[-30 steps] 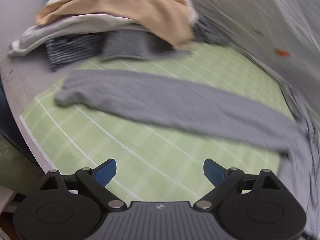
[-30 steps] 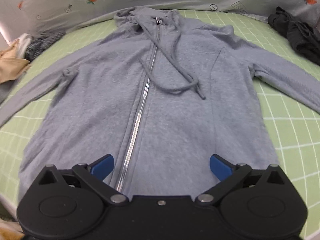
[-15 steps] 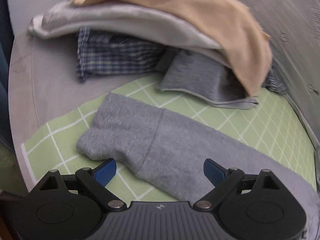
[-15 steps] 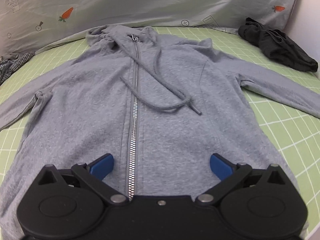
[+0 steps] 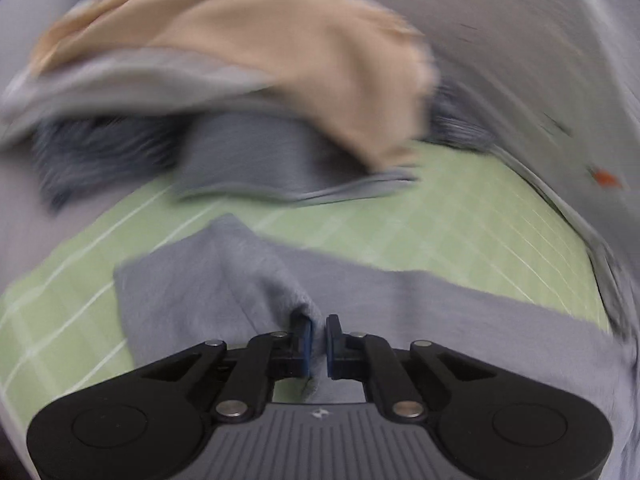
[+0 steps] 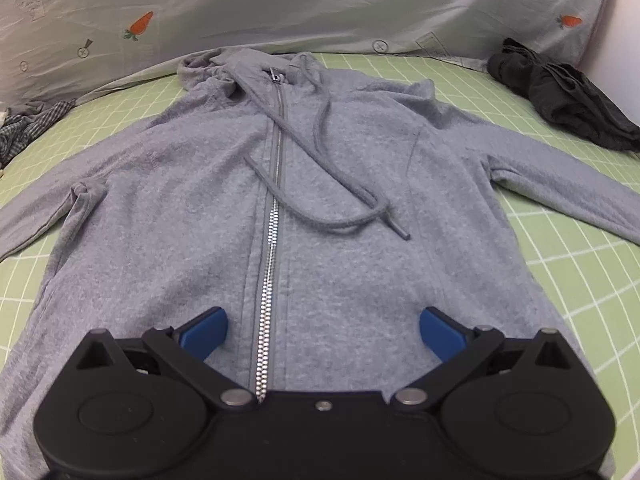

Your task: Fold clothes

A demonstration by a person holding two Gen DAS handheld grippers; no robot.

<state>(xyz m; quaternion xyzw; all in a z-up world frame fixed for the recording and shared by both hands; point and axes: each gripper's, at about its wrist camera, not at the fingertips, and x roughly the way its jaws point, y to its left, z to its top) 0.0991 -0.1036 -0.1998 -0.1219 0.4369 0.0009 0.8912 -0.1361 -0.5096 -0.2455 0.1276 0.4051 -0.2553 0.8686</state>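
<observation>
- Hoodie (image 6: 320, 208): grey, zip-front, lying flat and face up on the green grid mat, hood at the far end, hem near.
- Zip (image 6: 269, 264): closed, running down the middle.
- Drawcord (image 6: 340, 200): loose, looped across the chest.
- Sleeves: spread out to left and right; the left sleeve's cuff (image 5: 224, 280) is bunched and pinched up off the mat.

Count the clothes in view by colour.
Grey: 2, the zip hoodie and a folded grey piece
Tan garment: 1
Pale grey garment: 1
Dark checked garment: 1
Black garment: 1
Total: 6, though the pile is blurred.
</observation>
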